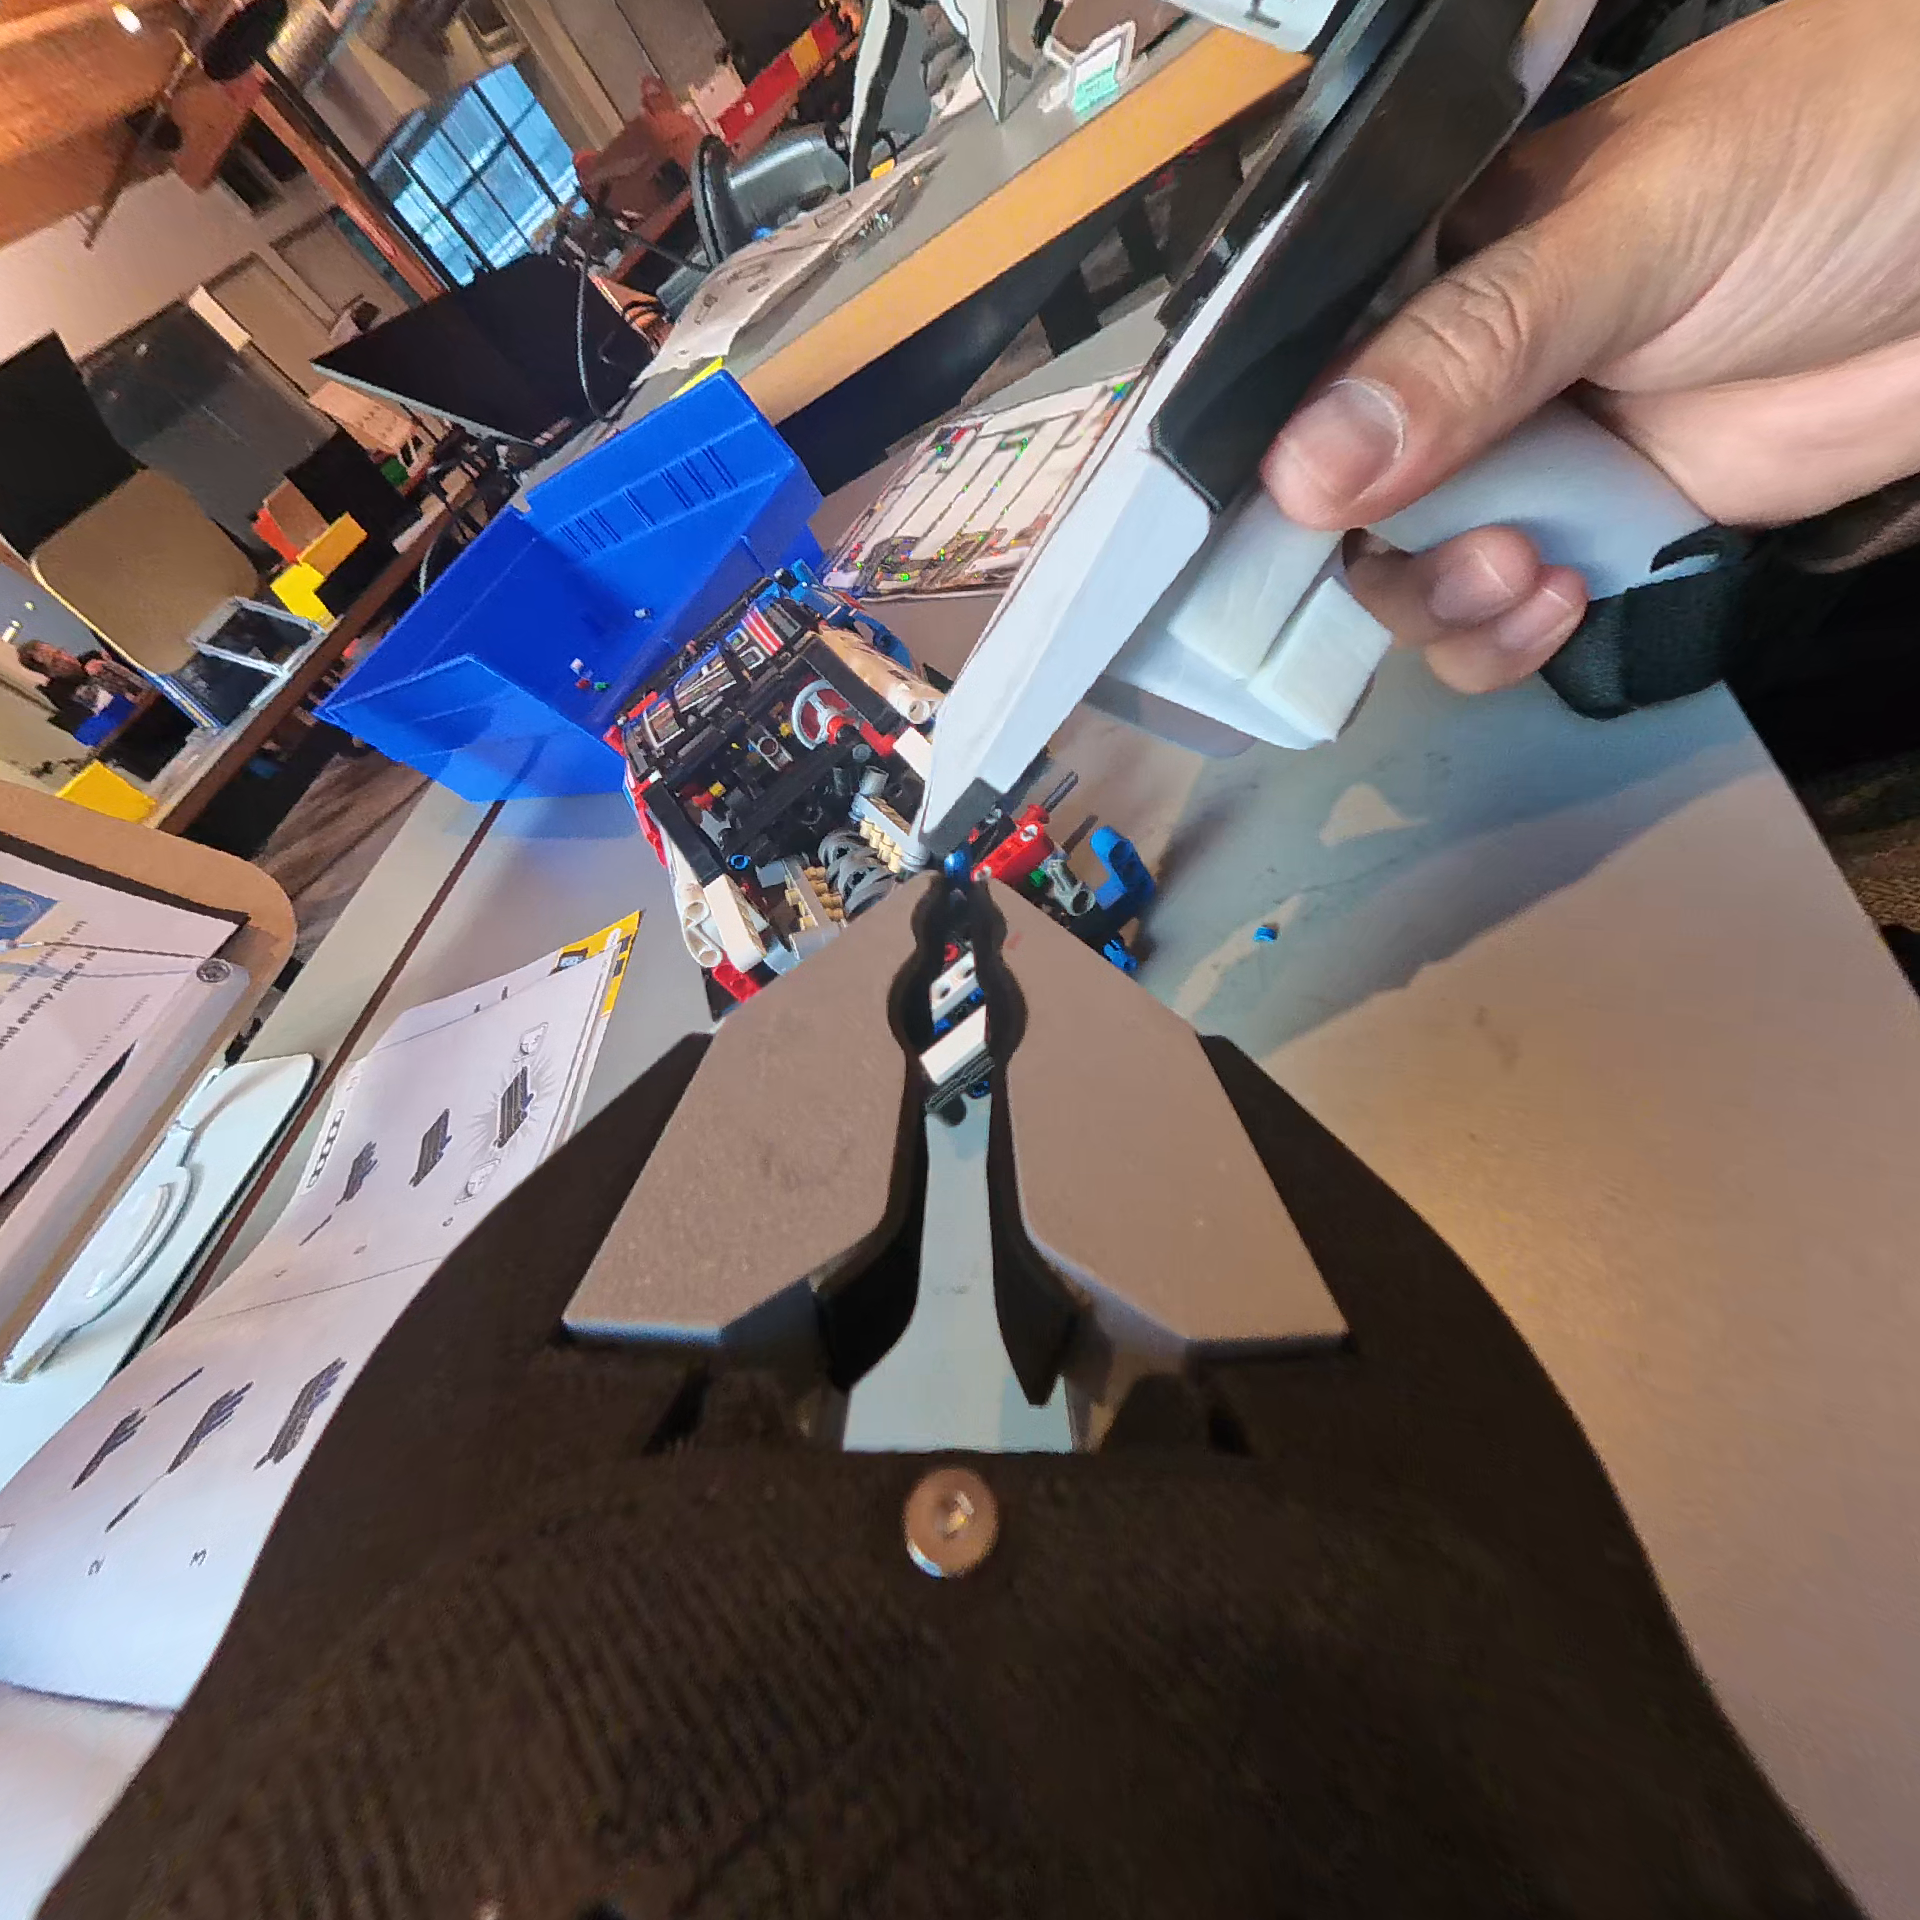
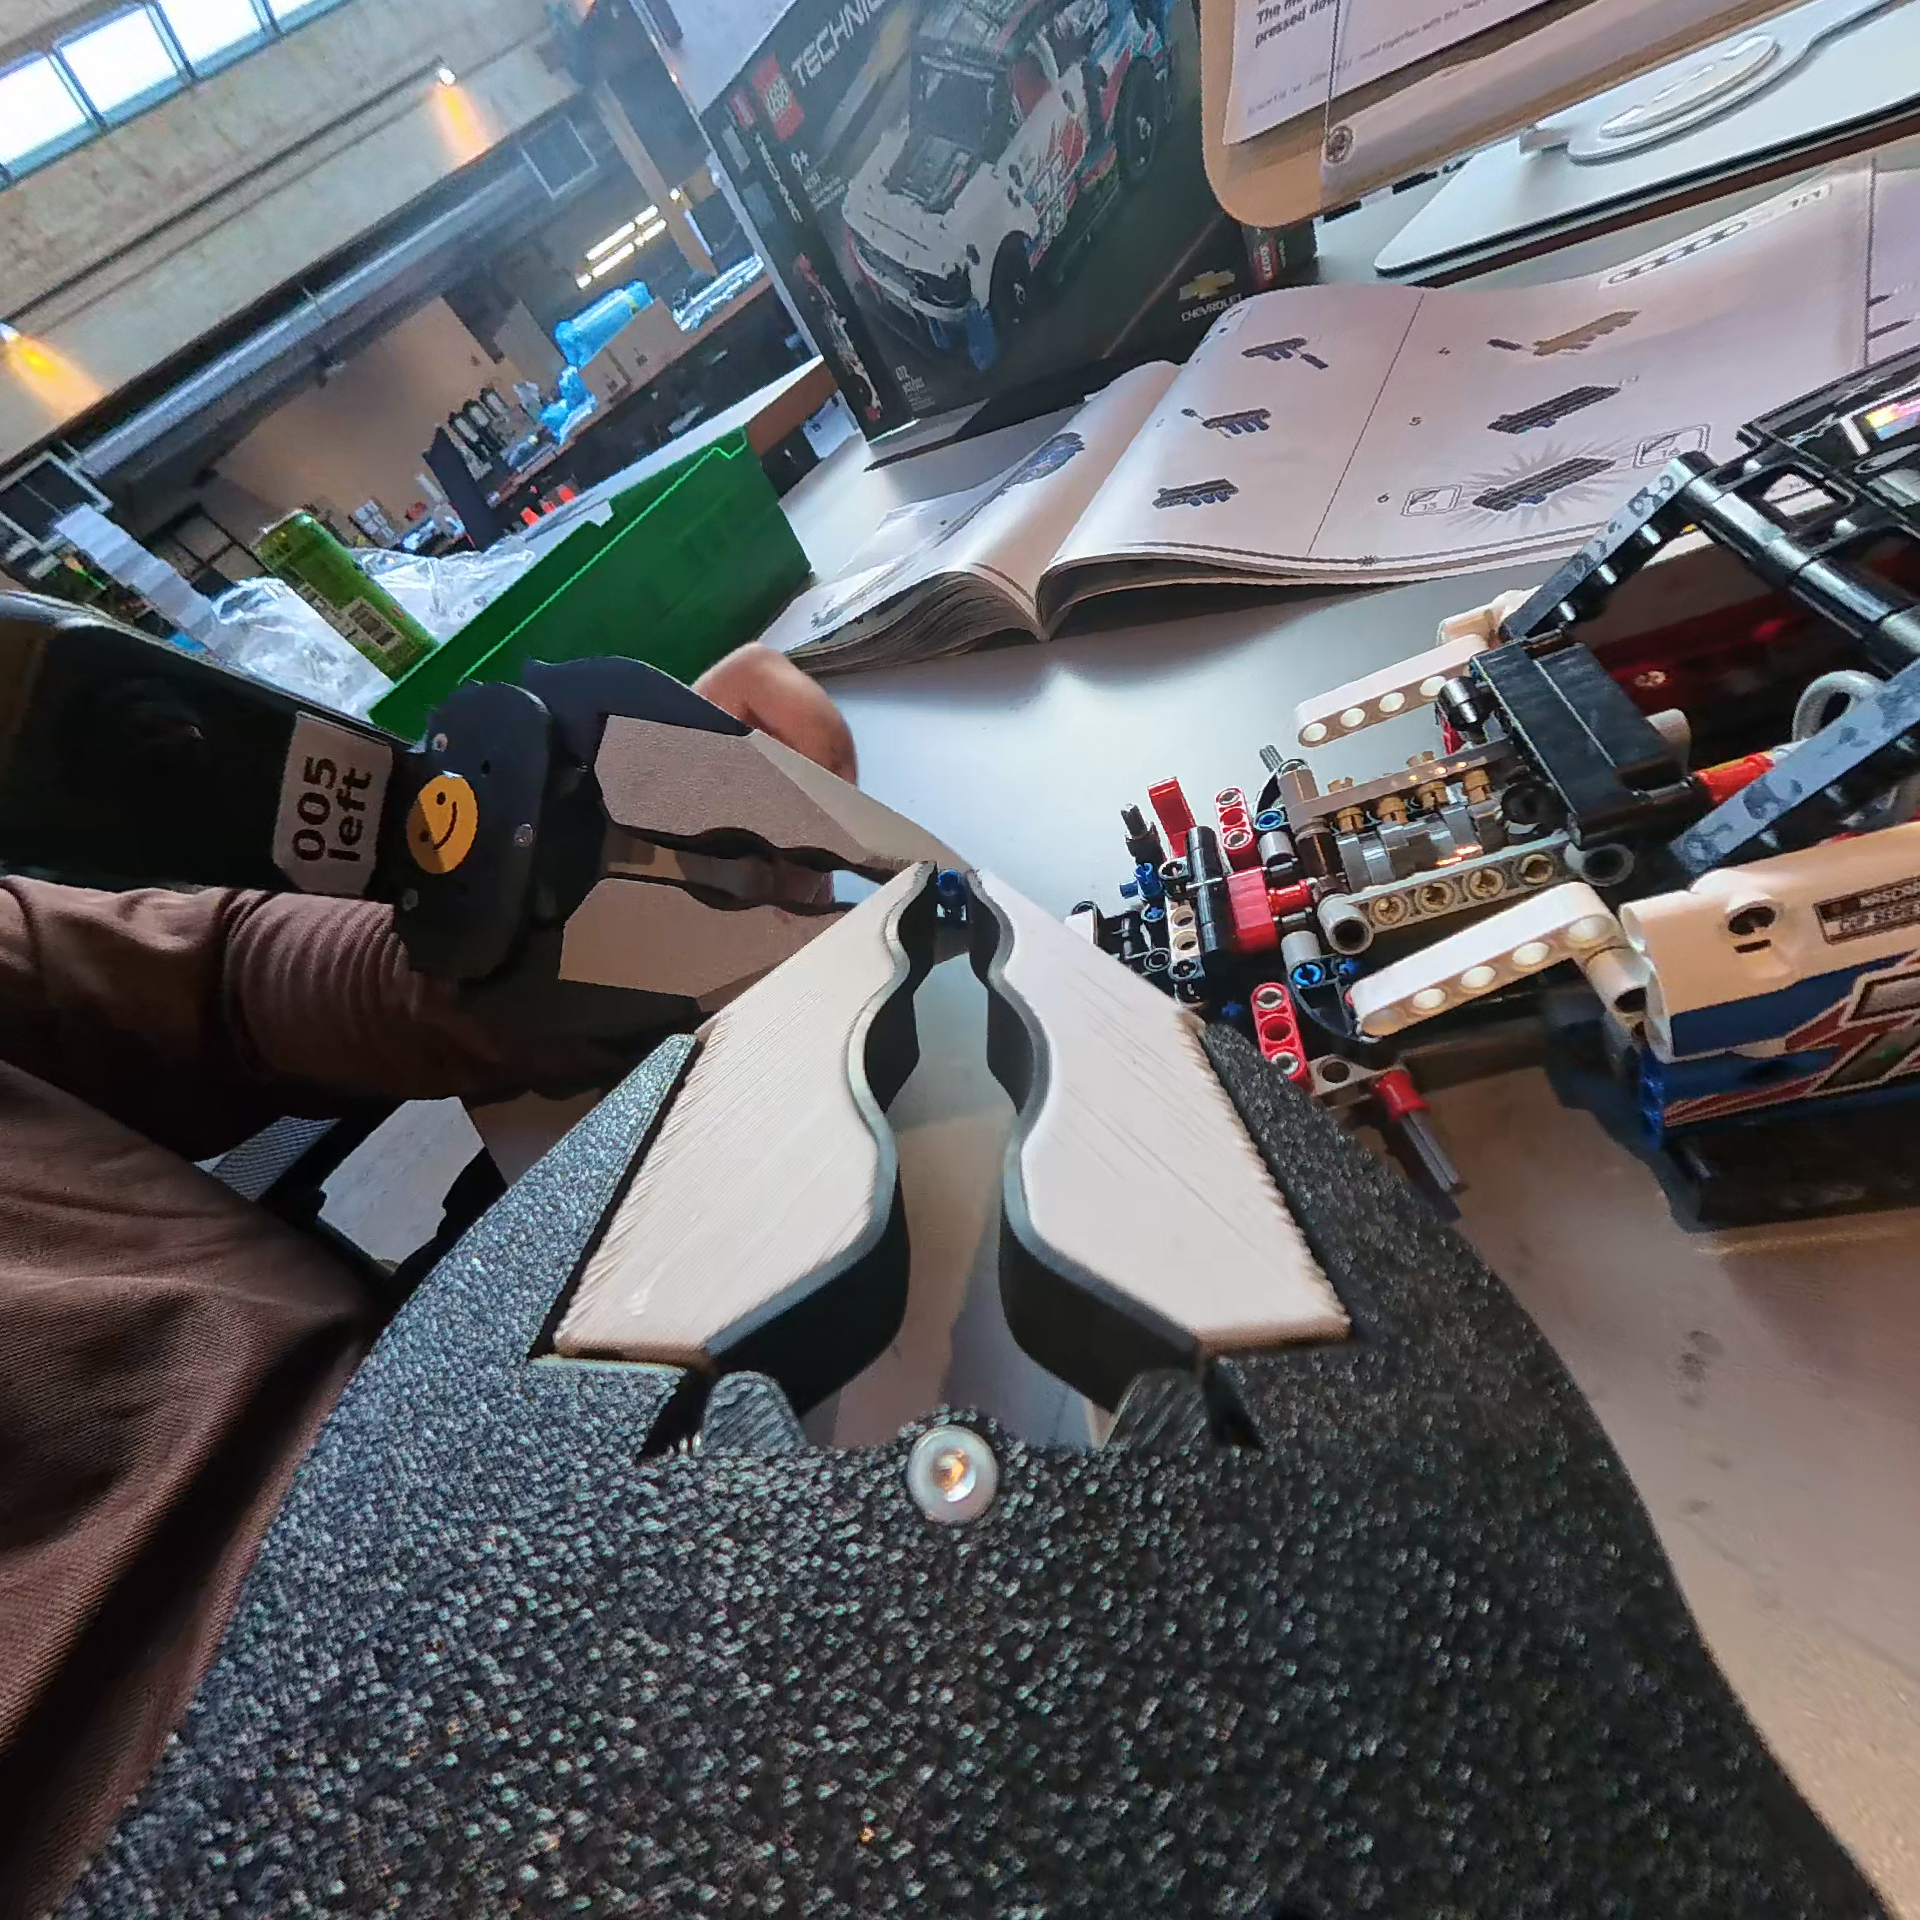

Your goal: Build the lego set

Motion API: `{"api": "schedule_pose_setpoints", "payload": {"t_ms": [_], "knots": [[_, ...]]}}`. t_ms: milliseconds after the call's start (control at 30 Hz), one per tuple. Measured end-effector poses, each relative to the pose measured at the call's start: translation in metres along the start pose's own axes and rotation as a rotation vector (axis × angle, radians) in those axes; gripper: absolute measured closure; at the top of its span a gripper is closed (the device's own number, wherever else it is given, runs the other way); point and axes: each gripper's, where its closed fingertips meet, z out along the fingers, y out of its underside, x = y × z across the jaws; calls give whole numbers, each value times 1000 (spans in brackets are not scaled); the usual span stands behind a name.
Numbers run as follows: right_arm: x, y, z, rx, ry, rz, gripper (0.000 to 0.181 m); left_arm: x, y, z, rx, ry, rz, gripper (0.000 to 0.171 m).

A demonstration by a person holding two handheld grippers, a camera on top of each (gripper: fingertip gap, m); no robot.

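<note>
Left gripper (image 1: pixel 951 894), left wrist view: dark jaws closed at the tips on a small blue pin (image 1: pixel 956 862). Right gripper (image 1: pixel 940 847), held in a hand (image 1: pixel 1621 343), meets the same spot. Lego car (image 1: pixel 769 758) sits on the table (image 1: pixel 1507 987) just beyond, before a blue bin (image 1: pixel 582 623).

Right wrist view: right gripper (image 2: pixel 948 883), pale fingers (image 2: pixel 1122 1122) pinching the pin (image 2: pixel 948 902); left gripper (image 2: pixel 914 868) touches it. Car (image 2: pixel 1558 862) lies right, manual (image 2: pixel 1299 468) behind.
</note>
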Motion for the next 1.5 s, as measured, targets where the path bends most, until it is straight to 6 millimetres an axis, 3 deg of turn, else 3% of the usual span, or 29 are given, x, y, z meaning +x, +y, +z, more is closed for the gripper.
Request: {"api": "schedule_pose_setpoints", "payload": {"t_ms": [800, 900, 1133, 1300, 1367, 1500], "knots": [[-3, 7, 8, -42, 30, -43, 176, -15, -2, -5, -18, -61, 34, 171], [0, 6, 7, -38, 17, -1, 176, -13, 7, -1, -45, -33, -29, 171], [5, 10, 6, -78, 34, 5, 176, -2, 15, 4, -82, -22, 15, 171], [9, 25, 2, -185, 44, 1, 176, -12, 14, 2, -65, -116, 178, 171], [8, 30, 0, -229, 35, 7, 176, -6, 11, 2, -35, -92, 281, 162], [6, 40, 0, -281, 18, 17, 176, 0, 11, 2, -23, -115, 443, 160]]}}
